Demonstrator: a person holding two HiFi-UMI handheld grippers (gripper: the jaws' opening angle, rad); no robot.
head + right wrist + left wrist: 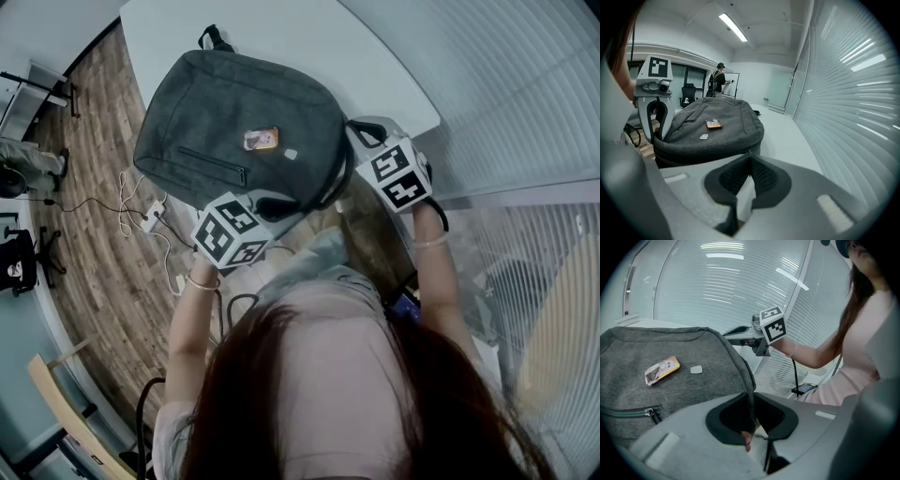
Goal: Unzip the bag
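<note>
Currently, far left: wood-plank floor (pixel 94 216), striped grain, with thin white cables (pixel 141 211) looping loosely across it.

Next over, left gripper (pixel 751 401): smooth grey plastic shell, black padded jaw liners, boxy marker cube on top. Clenched on the bag (pixel 244 131). Pinches the dark rolled edge seam at the near corner, with the seam dropping straight down between the pads.

Centre, the bag itself: lies flat on a smooth white table (pixel 281 37), at the table's near end, close to the person. Rounded backpack outline, grey felt-like weave, matte finish. Carries a straight front pocket zip (pixel 211 164) with a small metal tab, a glossy orange rectangular tag (pixel 261 139), a small pale rounded patch (pixel 291 154), and a black strap loop (pixel 214 37) at the far end.

Right of that, right gripper (pixel 749 159): same grey shell, mesh-textured black liners. Pinched shut at the tips on a small metal zip puller (pixel 749 153) at the bag's side seam, tight against the fabric.

Far right: ribbed horizontal blinds (pixel 525 94), pale, slightly glossy.
</note>
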